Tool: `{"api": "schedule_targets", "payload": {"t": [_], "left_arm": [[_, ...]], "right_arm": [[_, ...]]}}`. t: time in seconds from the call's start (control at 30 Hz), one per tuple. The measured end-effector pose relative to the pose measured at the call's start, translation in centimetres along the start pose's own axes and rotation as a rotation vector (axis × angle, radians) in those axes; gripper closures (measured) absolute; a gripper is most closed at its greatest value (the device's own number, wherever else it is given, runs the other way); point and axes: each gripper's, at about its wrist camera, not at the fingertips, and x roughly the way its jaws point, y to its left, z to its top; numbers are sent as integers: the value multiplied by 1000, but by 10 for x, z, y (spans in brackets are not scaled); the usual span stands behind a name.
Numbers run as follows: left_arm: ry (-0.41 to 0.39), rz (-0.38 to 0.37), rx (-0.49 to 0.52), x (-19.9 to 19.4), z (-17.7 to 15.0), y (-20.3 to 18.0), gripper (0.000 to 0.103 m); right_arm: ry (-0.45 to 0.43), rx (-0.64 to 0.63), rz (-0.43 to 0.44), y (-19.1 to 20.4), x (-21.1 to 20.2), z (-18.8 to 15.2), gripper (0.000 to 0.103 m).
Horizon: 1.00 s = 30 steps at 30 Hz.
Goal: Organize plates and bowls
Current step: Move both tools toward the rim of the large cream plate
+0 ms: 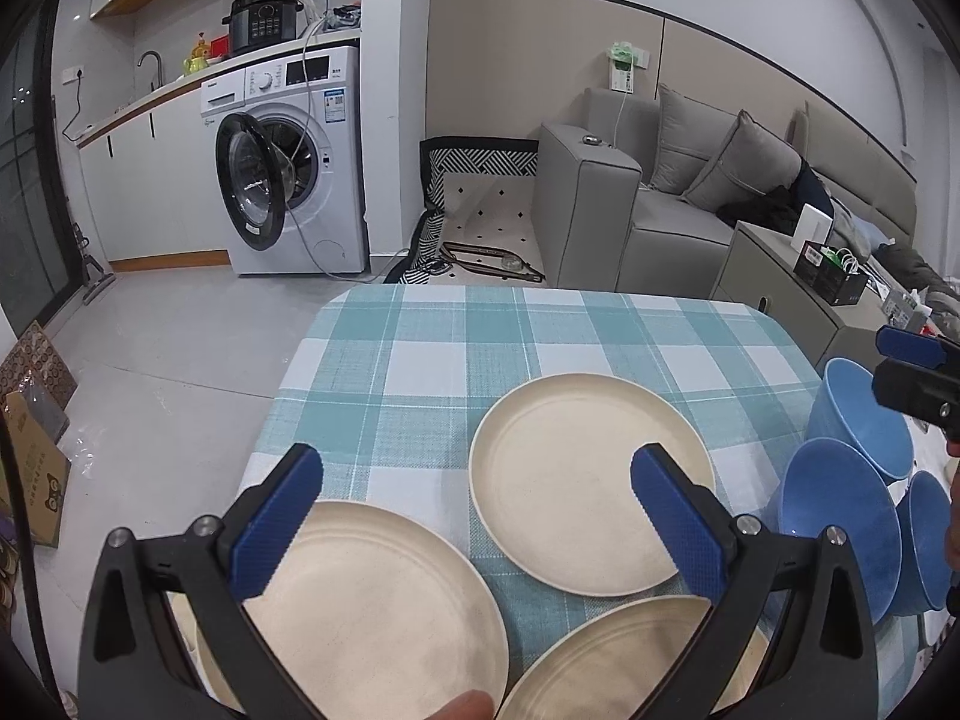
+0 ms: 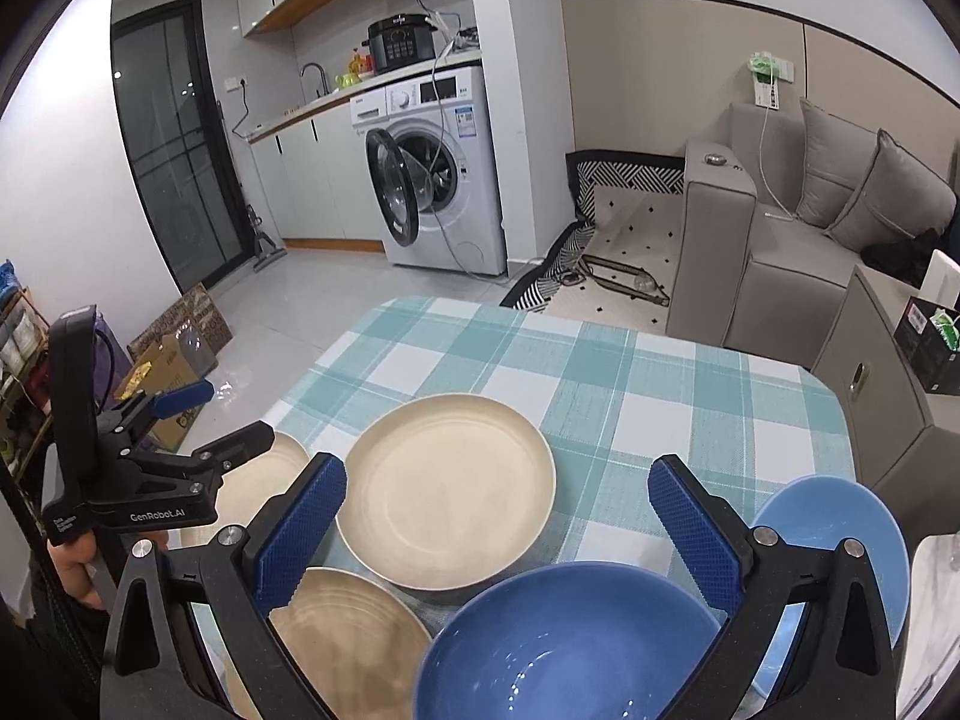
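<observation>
Cream plates (image 1: 591,480) sit partly hidden behind the wide-spread left tool (image 1: 474,516); right tool (image 2: 495,516) likewise gapes, empty.

three cream plates (image 1: 591,483), empty, flat on table, blue bowls (image 2: 564,642) at right

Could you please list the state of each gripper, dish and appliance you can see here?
Left gripper: open, holding nothing.
Right gripper: open, holding nothing.
Cream plates: three, empty, lying flat on the tablecloth, not stacked.
Blue bowls: empty, upright, not stacked.
Washing machine: door open.
</observation>
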Motion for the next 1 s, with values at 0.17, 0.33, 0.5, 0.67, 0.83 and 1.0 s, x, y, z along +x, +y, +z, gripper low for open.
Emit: {"api": "schedule_targets", "payload": {"t": [0.17, 0.33, 0.5, 0.67, 0.83, 1.0], "left_arm": [[37, 5, 33, 16, 1, -3, 0], [80, -2, 17, 34, 0, 0, 0], [147, -16, 2, 53, -2, 4, 0], [180, 4, 14, 66, -5, 4, 0], [206, -5, 11, 77, -7, 5, 0], [249, -22, -6, 90, -9, 6, 2]], "right_arm": [[40, -34, -13, 3, 25, 2, 0], [90, -38, -12, 2, 49, 1, 0], [139, -40, -17, -1, 71, 2, 0], [191, -10, -16, -8, 90, 2, 0], [256, -5, -25, -11, 110, -3, 0], [314, -18, -31, -12, 128, -8, 1]]}}
